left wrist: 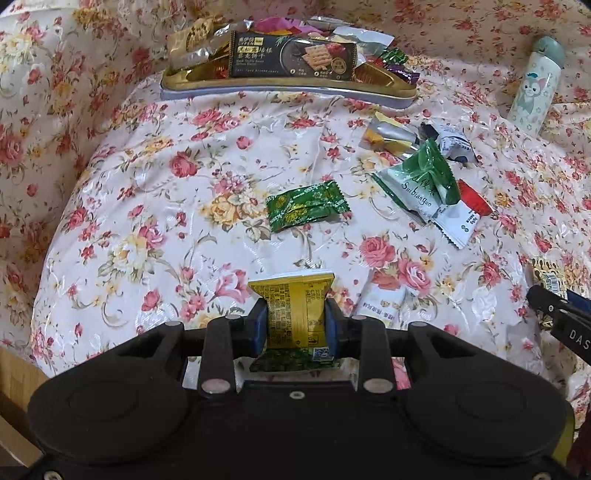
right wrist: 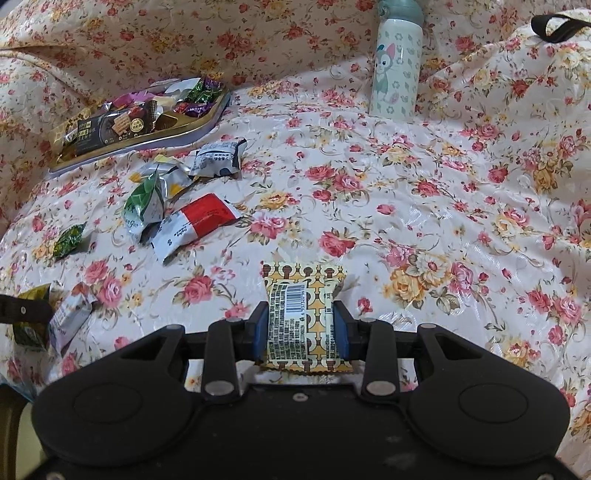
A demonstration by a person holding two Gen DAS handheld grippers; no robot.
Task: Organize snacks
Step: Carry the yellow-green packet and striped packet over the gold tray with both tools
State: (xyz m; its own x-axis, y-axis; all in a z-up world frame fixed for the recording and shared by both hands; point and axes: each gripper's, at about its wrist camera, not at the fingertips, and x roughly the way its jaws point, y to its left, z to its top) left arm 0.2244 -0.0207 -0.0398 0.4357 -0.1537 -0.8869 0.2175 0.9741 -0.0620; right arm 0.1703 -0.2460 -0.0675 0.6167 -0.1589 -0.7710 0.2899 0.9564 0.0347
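My left gripper (left wrist: 295, 325) is shut on a yellow and green snack packet (left wrist: 293, 314), held above the flowered cloth. My right gripper (right wrist: 301, 325) is shut on a cream and gold patterned packet (right wrist: 301, 317) with a barcode. A gold tray (left wrist: 258, 86) at the far side holds a black cracker pack (left wrist: 293, 53) and several wrapped sweets. Loose on the cloth lie a green candy (left wrist: 306, 206), a green and white pouch (left wrist: 421, 181), a red and white packet (right wrist: 195, 225) and a silver wrapper (left wrist: 391, 134). A white packet (left wrist: 380, 301) lies just right of the left fingers.
A pale bottle with a cartoon cat (right wrist: 397, 66) stands at the back right. The flowered cloth (right wrist: 443, 206) covers the whole surface and rises in folds behind. The right gripper's tip (left wrist: 554, 310) shows at the left wrist view's right edge. A black strap (right wrist: 557, 22) lies top right.
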